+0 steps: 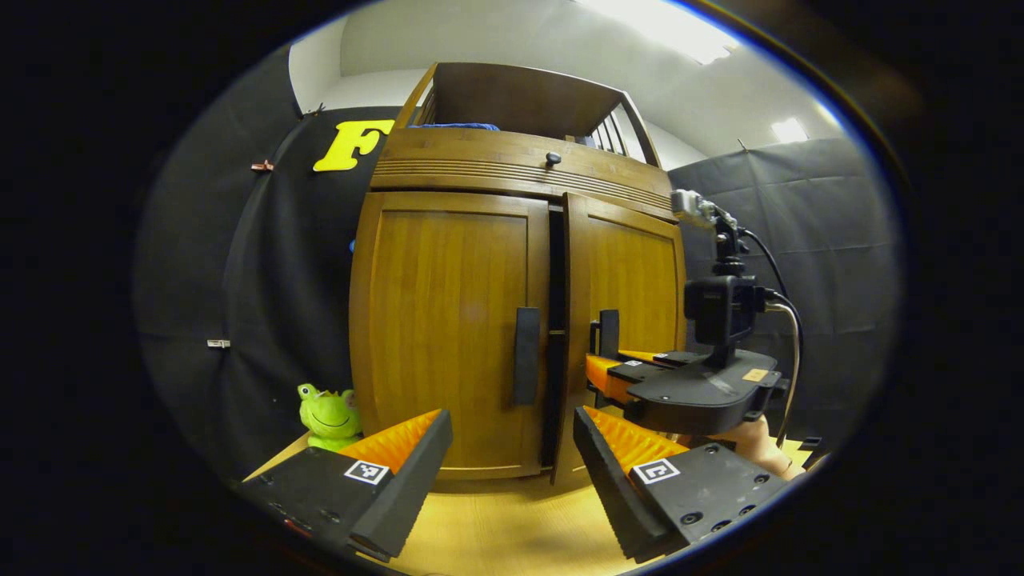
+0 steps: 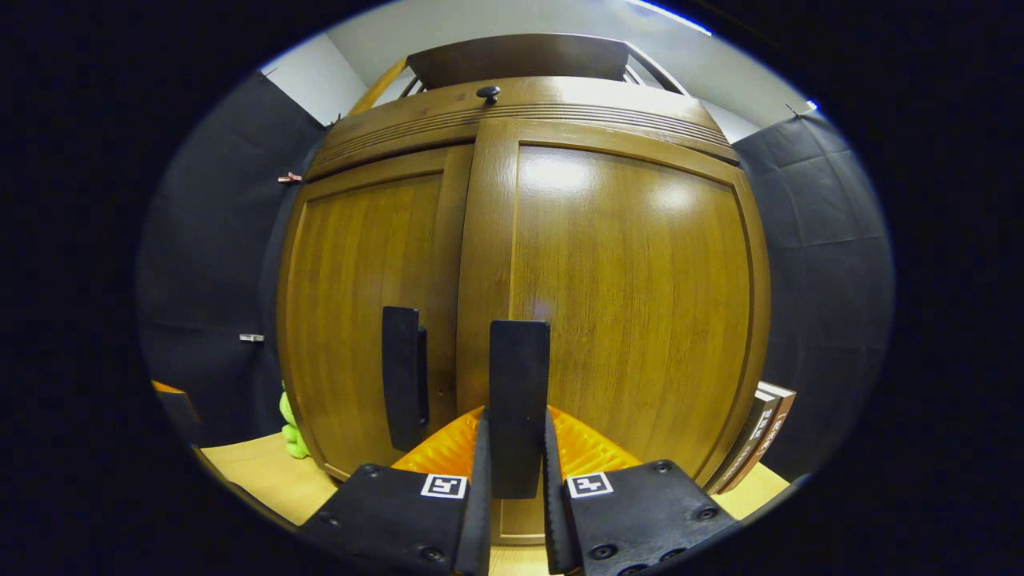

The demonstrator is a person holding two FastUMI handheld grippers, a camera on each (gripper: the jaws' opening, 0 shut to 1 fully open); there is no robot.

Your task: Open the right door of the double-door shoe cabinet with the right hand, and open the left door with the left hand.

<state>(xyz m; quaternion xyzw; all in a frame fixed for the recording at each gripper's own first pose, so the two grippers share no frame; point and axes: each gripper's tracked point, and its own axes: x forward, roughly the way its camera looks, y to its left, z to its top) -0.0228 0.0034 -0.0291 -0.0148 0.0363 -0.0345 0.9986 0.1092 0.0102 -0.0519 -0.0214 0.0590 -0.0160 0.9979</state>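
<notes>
The right gripper [image 2: 516, 480] is clenched on the right door's handle [image 2: 519, 384], its two fingers pressing the dark vertical bar from either side. The right door [image 2: 640, 304] stands slightly ajar in the left gripper view, a dark gap showing between the two doors. The left gripper [image 1: 512, 456] is released, its two fingers spread wide and holding nothing, pointed at the left door [image 1: 448, 320], whose single handle [image 1: 526, 356] is untouched ahead of it. The shoe cabinet [image 1: 512, 172] stands on a light wooden table [image 1: 512, 528] and carries one small round knob [image 1: 553, 158] above its doors. One green frog toy [image 1: 328, 416] sits beside the cabinet's left side.
</notes>
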